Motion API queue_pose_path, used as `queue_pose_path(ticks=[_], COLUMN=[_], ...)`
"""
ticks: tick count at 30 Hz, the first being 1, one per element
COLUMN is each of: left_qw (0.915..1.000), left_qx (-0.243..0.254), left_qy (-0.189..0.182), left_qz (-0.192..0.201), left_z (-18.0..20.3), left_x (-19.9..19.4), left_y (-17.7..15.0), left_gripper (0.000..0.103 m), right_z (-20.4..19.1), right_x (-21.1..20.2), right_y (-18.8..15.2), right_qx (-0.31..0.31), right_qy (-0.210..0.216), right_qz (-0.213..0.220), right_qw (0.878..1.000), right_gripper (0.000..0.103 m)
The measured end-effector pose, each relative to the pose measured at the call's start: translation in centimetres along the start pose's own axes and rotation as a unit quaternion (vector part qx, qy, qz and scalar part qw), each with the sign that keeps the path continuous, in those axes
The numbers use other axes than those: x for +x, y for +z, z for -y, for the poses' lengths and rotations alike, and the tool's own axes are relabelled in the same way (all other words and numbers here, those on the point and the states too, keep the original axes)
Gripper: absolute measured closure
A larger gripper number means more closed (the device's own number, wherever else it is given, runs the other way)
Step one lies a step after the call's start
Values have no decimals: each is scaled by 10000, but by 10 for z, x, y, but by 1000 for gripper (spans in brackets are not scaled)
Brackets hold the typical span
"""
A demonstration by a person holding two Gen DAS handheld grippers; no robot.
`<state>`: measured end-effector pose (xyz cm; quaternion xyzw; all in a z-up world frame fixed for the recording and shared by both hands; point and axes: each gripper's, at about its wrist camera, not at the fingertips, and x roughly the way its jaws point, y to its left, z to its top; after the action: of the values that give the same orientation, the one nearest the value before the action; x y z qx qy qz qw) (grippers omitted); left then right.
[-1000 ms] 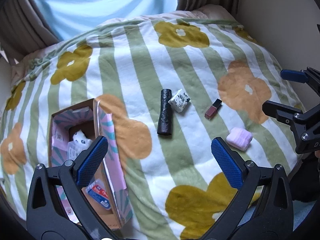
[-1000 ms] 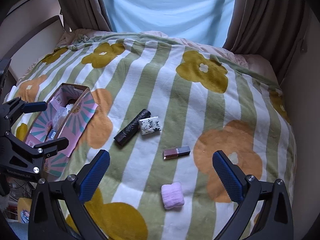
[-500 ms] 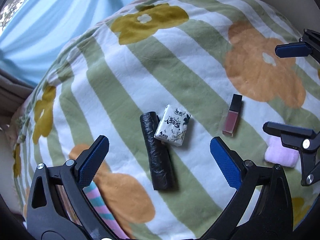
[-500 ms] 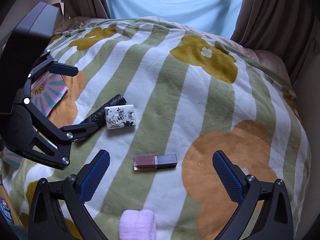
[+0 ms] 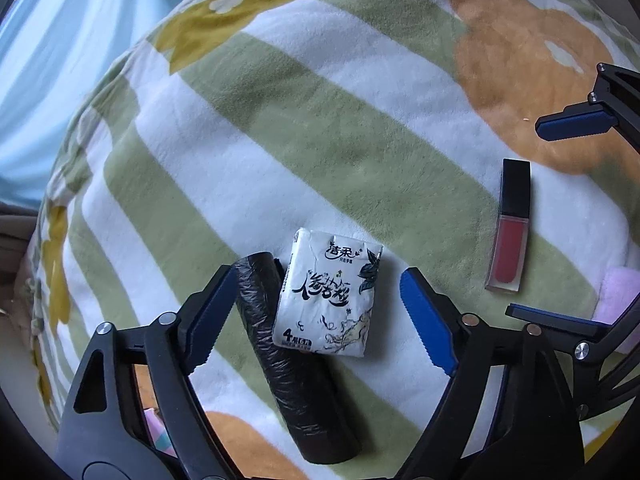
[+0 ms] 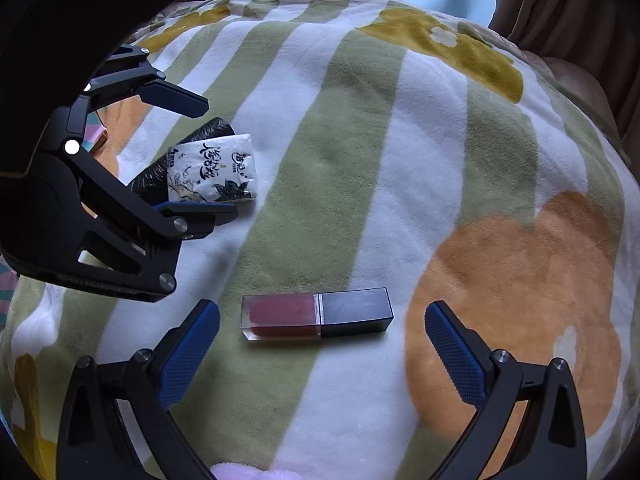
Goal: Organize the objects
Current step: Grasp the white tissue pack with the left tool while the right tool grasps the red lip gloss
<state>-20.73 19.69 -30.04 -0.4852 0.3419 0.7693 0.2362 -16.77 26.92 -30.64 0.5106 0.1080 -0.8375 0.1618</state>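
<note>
1. Two grippers in my feeds, both low over the fleece blanket (image 5: 320,128) with green and white stripes and yellow and orange flowers.
2. Far left of my left wrist view: pale blue curtain (image 5: 60,60) past the blanket edge.
3. My left gripper (image 5: 318,300) has its fingers spread wide, gripping nothing; they straddle two items together.
4. Left of those two: black rolled plastic bag roll (image 5: 288,360), lying on the blanket, its far end just beside the left blue pad (image 5: 212,316).
5. Touching the roll's right side: white tissue pack with black ink print (image 5: 332,296), flat, between the pads, well short of the right pad.
6. Further right: clear rectangular lip gloss tube with red fill and black cap (image 5: 510,228), apart from the tissues.
7. At the right edge a pink soft fluffy object (image 5: 616,296), partly hidden behind my right gripper's frame.
8. Right wrist view: my right gripper (image 6: 322,336) is spread wide too, empty, with the lip gloss tube (image 6: 316,316) lying crosswise between its pads, touching neither.
9. Tissue pack (image 6: 212,168) and roll (image 6: 208,130) sit upper left there, between the left gripper's fingers.
</note>
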Motion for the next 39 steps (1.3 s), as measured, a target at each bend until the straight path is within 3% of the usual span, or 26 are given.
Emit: queue_pose_path(ticks=[4, 8, 11, 13, 15, 28, 39], left_qw=[9999, 9997, 9992, 9994, 9993, 9973, 9872], left_qx=[104, 177, 228, 179, 142, -562, -1499], left_qy=[-87, -187, -310, -306, -338, -472, -373], left_qz=[-21, -41, -73, -62, -51, 67, 405], left_z=[0, 1, 3, 3, 2, -17, -37], left_x=[8, 12, 14, 13, 12, -16, -101], left_y=[0, -1, -1, -1, -2, -3, -15], left_gripper=[27, 44, 57, 58, 59, 59, 59], right_z=[3, 2, 1, -1, -1, -2, -21], right_x=[11, 19, 22, 24, 23, -11, -82], right_y=[1, 0, -1, -2, -2, 8, 24], right_qx=[68, 105, 99, 63, 49, 32, -58], right_qy=[60, 103, 140, 124, 74, 46, -60], right_qz=[-48, -120, -183, -240, -235, 20, 335], right_qw=[9999, 9998, 9997, 9996, 9997, 10000, 9994], right_gripper=[1, 1, 9, 20, 22, 22, 22])
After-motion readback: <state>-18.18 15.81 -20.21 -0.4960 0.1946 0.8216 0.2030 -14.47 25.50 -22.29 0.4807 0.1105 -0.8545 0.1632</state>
